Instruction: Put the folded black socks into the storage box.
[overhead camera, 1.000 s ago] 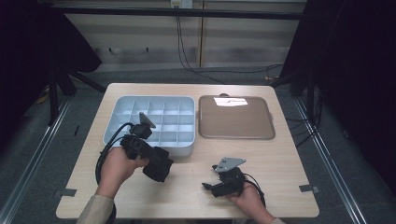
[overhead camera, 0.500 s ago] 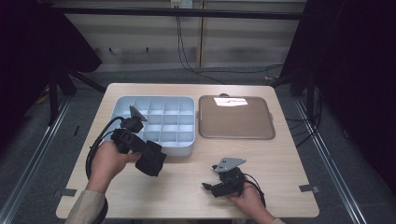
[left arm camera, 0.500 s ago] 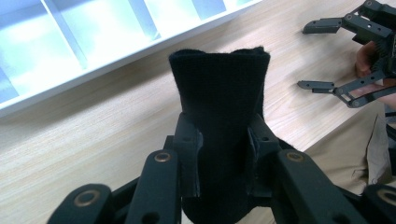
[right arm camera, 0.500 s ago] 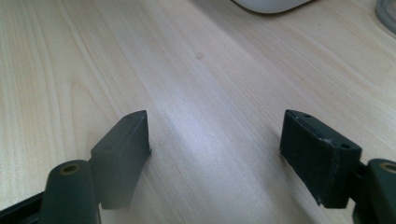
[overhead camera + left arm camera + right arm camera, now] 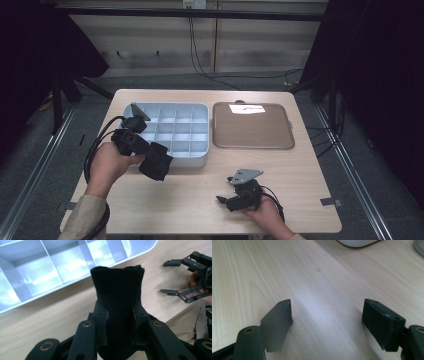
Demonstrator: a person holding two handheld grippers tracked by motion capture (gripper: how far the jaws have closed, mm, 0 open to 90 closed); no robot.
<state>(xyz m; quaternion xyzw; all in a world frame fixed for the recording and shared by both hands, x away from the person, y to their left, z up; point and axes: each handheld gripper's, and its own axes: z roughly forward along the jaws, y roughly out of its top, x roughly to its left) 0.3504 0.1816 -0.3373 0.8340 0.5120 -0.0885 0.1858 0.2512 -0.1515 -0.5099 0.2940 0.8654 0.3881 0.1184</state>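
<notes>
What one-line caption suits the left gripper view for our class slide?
Left gripper clamps a black fabric roll above the wooden table, beside a compartment tray.

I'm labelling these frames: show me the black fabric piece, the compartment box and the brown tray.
black fabric piece [image 5: 117, 290], left gripper view, on its upper middle.
compartment box [image 5: 202, 106], high view, on its far right rim.
brown tray [image 5: 250, 132], high view, on its bare floor.

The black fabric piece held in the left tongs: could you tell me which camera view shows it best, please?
The left gripper view: the black fabric piece stands close up, pinched between the left tongs, its knit edge plain. The high view shows it small and dark beside the compartment tray. The right gripper view looks at bare table.
</notes>
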